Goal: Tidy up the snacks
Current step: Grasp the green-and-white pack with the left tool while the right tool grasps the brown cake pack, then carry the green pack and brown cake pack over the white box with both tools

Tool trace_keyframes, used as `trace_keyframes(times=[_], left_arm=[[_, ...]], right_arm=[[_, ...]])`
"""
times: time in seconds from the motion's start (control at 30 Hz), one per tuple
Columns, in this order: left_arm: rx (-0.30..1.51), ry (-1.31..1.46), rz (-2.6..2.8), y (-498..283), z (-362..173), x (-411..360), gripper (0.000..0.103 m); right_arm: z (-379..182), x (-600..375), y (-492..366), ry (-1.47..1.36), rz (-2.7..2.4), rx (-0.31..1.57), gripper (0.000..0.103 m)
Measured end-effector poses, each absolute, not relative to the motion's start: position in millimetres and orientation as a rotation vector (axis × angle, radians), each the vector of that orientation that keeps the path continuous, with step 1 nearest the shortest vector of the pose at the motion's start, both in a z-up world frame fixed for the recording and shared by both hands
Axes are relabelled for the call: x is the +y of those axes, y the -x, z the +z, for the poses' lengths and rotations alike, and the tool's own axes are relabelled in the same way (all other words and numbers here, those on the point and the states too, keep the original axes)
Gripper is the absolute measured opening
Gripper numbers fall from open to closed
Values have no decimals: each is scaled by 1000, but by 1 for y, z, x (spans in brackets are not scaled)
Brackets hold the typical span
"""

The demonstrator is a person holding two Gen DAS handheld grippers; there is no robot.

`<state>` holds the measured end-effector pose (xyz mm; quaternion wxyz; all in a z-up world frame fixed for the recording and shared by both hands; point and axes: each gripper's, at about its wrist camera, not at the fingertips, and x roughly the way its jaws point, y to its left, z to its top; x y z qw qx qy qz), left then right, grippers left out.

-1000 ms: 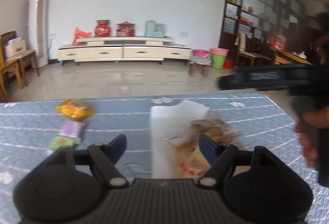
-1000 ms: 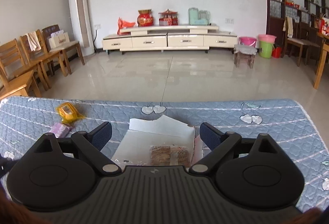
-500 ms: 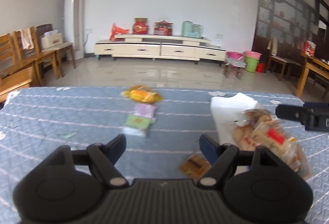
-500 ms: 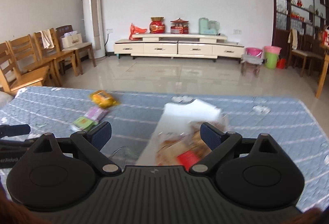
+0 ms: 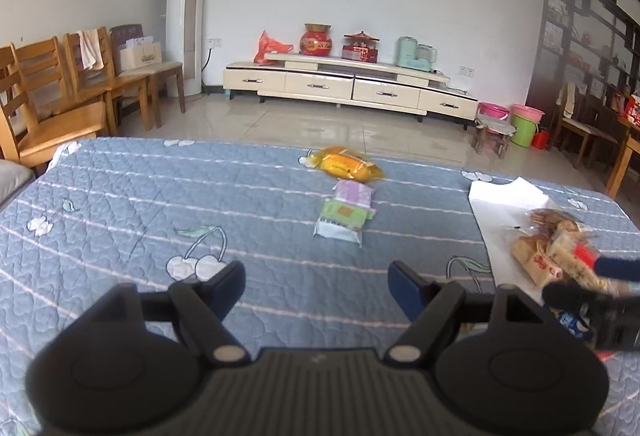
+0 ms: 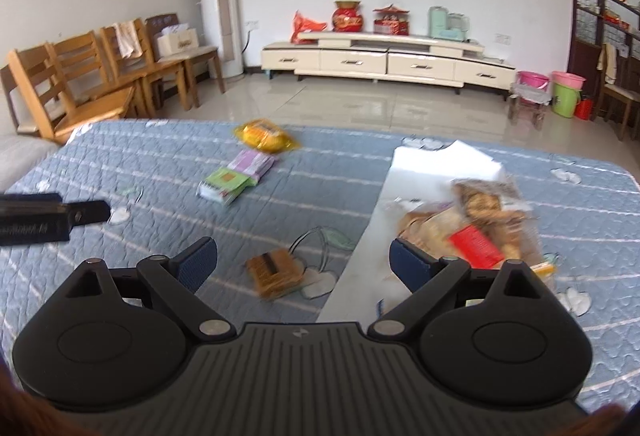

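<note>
A home living room — low cream TV cabinet [image 5: 348,86] along the wall, wooden chairs [image 5: 60,92], standing air conditioner [image 5: 186,12], dark display shelves [image 5: 588,28], tiled floor [image 5: 320,124].

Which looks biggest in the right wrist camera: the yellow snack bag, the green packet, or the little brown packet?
1. yellow snack bag, though it lies farthest.
2. green packet and brown packet: look alike; the brown one is nearer and blurred, so unranked.
</note>
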<state>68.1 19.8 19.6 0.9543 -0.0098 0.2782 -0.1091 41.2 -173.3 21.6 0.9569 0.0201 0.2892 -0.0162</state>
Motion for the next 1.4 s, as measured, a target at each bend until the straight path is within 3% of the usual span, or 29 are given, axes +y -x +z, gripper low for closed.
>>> trace_keyframes(times=[0.23, 0.57, 0.73, 0.8, 0.83, 0.9, 1.07, 1.13, 1.2, 1.27, 1.4], left_arm=[[599, 4, -207, -103, 0, 16, 79], [609, -90, -272, -189, -22, -29, 92], [652, -162, -276, -226, -44, -51, 94], [676, -185, -276, -237, -53, -53, 87], [689, -195, -276, -242, -56, -53, 72], [688, -163, -310, -242, -56, -46, 55], [675, -184, -305, -224, -52, -36, 50], [677, -165, -289, -212, -48, -26, 50], [674, -145, -267, -197, -43, -15, 50], [666, -135, -250, -182, -37, -7, 50], [650, -126, -218, -148, -26, 5, 50]], right_arm=[[-5, -157, -61, -6, 27, 657, 103], [-30, -155, -107, -5, 35, 711, 103], [-40, -160, -119, -13, 38, 739, 103], [-43, -162, -124, -22, 27, 752, 103], [-44, -162, -126, -27, 32, 758, 103], [-46, -162, -132, -22, 29, 767, 103], [-55, -158, -140, -7, 63, 801, 103], [-59, -154, -141, 6, 70, 808, 94], [-59, -151, -140, 39, 62, 792, 70], [-56, -150, -139, 33, 59, 788, 59], [-53, -149, -129, 33, 41, 776, 57]])
